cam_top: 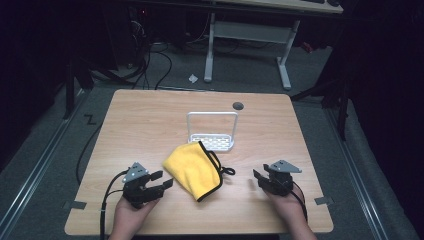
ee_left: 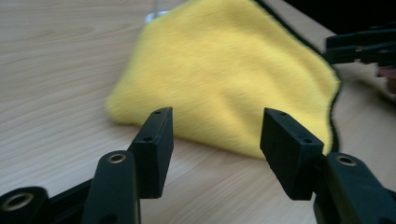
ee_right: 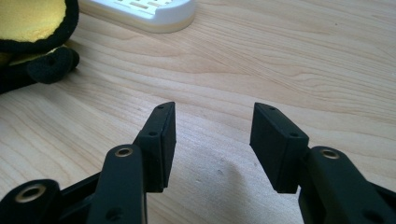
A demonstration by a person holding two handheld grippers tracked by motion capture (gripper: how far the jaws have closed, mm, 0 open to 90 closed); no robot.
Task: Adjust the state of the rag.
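- The folded yellow microfibre cloth with black edging (cam_top: 195, 170) lies flat on the light wooden tabletop (cam_top: 145, 120), midway between its left and right edges and nearer the front edge than the back.
- The white plastic rack with an upright wire handle (cam_top: 212, 131) stands just behind the cloth, touching its rear corner.
- The left black two-jaw gripper (cam_top: 161, 181) hovers near the front edge, jaws spread wide and empty, just beside the cloth's left side.
- The right black two-jaw gripper (cam_top: 256, 179) sits near the front right, jaws wide apart, holding nothing, clear of the cloth.
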